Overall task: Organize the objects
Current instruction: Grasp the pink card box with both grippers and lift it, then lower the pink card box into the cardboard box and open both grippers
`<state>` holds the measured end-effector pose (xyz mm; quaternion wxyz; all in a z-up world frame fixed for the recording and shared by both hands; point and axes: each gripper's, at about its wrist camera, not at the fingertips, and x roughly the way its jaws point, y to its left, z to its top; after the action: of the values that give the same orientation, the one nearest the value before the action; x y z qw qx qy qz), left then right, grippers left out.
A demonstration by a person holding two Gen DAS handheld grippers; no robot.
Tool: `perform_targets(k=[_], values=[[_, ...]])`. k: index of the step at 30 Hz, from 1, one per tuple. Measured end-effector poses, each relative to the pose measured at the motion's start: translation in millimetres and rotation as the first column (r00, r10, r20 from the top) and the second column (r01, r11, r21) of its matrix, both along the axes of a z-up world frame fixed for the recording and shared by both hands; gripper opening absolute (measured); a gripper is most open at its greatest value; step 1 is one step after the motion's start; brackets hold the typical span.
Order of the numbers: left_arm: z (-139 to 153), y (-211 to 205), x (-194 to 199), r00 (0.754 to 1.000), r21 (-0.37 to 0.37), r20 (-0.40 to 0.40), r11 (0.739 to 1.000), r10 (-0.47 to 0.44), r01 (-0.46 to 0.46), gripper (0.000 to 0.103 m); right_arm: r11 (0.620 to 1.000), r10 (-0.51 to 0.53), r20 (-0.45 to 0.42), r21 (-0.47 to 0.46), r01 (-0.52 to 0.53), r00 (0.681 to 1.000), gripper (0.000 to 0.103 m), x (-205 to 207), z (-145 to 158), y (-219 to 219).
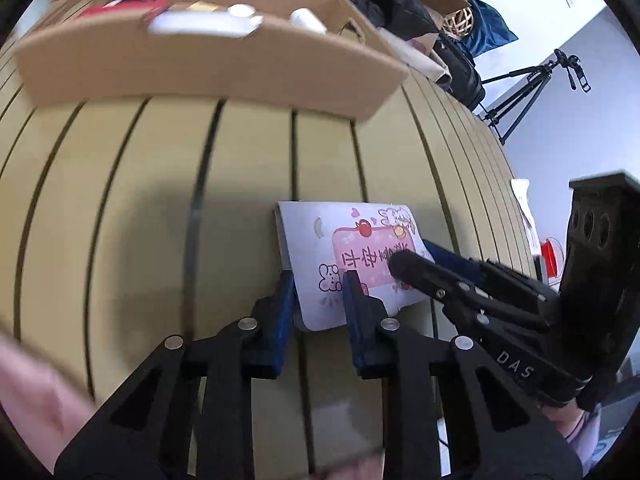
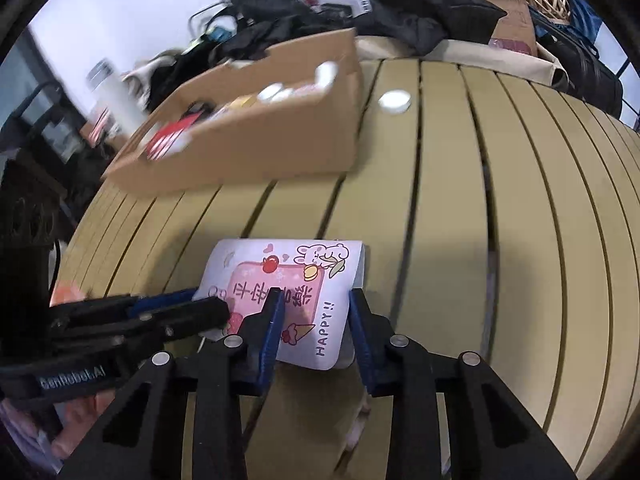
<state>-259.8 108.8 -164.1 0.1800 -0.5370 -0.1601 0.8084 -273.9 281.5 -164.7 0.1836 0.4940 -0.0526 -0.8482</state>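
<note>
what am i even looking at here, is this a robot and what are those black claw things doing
There is no robot. A person holds a two-finger clamp in each hand, and each clamp carries a wide-angle camera looking along its fingers. One picture is from the left gripper, the other from the right gripper; each also shows the other clamp coming in from the side. Both are over a slatted table. On it lie a printed box with cartoon rabbits, an open cardboard box with items inside, and a white round lid. The left gripper looks pinched on the printed box's corner. The right gripper straddles its other edge; whether it grips cannot be told.
</note>
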Motion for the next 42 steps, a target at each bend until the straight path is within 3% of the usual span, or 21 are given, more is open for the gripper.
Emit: perform_targets(k=[3, 5, 11, 14, 19, 22, 25, 32, 36, 37, 39, 40, 41, 42], values=[[2, -9, 11, 1.000, 0.005, -0.009, 1.000, 0.027, -0.027, 0.016, 0.996, -0.042, 0.034, -0.074, 0.044, 0.999, 0.035, 20, -5, 0], [6, -13, 11, 0.999, -0.002, -0.012, 0.999, 0.035, -0.035, 0.015, 0.996, -0.052, 0.039, -0.066, 0.054, 0.998, 0.032, 23, -3, -3], [49, -28, 11, 0.994, 0.046, -0.098, 0.998, 0.056, -0.052, 0.014, 0.998, -0.016, -0.024, -0.063, 0.015, 1.000, 0.028, 25, 37, -11], [88, -36, -14, 0.983, 0.086, -0.174, 0.995, 0.064, -0.050, 0.014, 0.998, -0.001, -0.095, -0.068, -0.005, 0.995, 0.028, 10, 77, -15], [121, -41, -88, 0.977, 0.082, -0.200, 0.995, 0.078, -0.063, 0.014, 1.000, 0.026, -0.174, -0.008, -0.028, 0.984, 0.028, -57, 128, -36], [116, -46, -137, 0.985, 0.058, -0.149, 0.995, 0.086, -0.078, 0.014, 1.000, 0.024, -0.128, -0.009, -0.025, 0.992, 0.028, -105, 129, -45], [98, -48, -166, 0.992, 0.048, -0.100, 0.996, 0.082, -0.078, 0.014, 1.000, 0.013, -0.048, -0.023, -0.014, 0.999, 0.028, -147, 110, -50], [34, -24, -194, 0.999, 0.006, 0.024, 1.000, 0.024, -0.024, 0.014, 0.996, -0.035, 0.024, 0.084, 0.033, 0.999, 0.028, -181, 70, -46], [27, -29, -192, 0.999, 0.015, 0.040, 1.000, -0.010, 0.009, 0.016, 0.991, -0.036, 0.064, 0.132, 0.027, 0.997, 0.028, -182, 57, -45], [31, -34, -191, 0.999, 0.024, 0.032, 1.000, -0.011, 0.010, 0.018, 0.992, -0.019, 0.061, 0.128, 0.011, 0.998, 0.028, -181, 57, -47], [50, -47, -186, 1.000, -0.030, -0.012, 0.999, 0.021, -0.022, 0.064, 0.992, 0.007, 0.055, 0.129, -0.014, 0.998, 0.032, -179, 60, -51], [61, -54, -183, 0.998, -0.052, -0.051, 0.998, 0.038, -0.041, 0.072, 0.989, 0.009, 0.038, 0.144, -0.014, 0.999, 0.036, -177, 64, -54], [78, -62, -178, 0.993, -0.079, -0.111, 0.995, 0.046, -0.055, 0.080, 0.988, 0.010, 0.013, 0.155, -0.012, 1.000, 0.055, -176, 70, -56], [89, -68, -175, 0.990, -0.107, -0.138, 0.993, 0.043, -0.058, 0.089, 0.988, 0.007, -0.012, 0.157, -0.006, 1.000, 0.087, -175, 79, -57]])
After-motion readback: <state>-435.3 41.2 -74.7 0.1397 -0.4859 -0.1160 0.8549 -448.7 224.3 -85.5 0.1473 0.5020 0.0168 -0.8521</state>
